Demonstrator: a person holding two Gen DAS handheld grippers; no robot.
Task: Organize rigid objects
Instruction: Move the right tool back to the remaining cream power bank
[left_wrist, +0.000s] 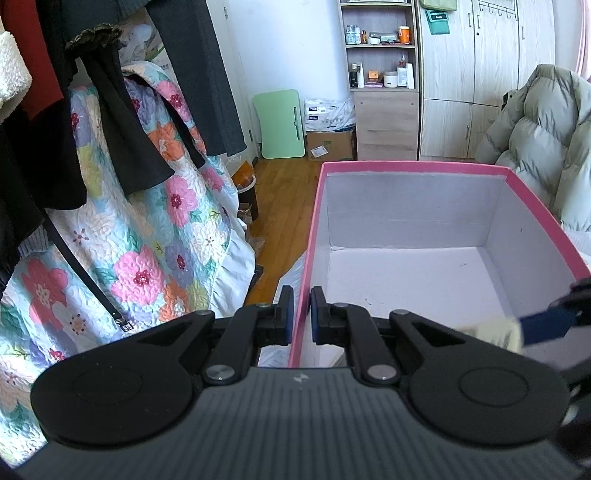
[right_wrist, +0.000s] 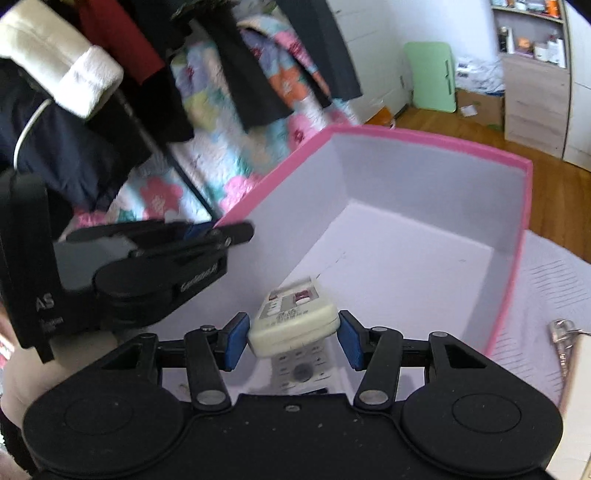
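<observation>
Bedroom clutter aside: left gripper (left_wrist: 302, 314) jaws pinch the pink box (left_wrist: 406, 168) wall, right gripper (right_wrist: 293, 341) jaws hold the cream remote (right_wrist: 293, 319)—I'd lower flat beside the remote beneath (right_wrist: 303, 369), then release.

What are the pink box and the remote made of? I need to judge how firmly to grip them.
Box: seemingly cardboard, matte, thin pink-edged walls, pale lining with a fold seam. Remote: likely hard plastic, cream, faintly glossy, with moulded edges and a small display; blur hides detail.
</observation>
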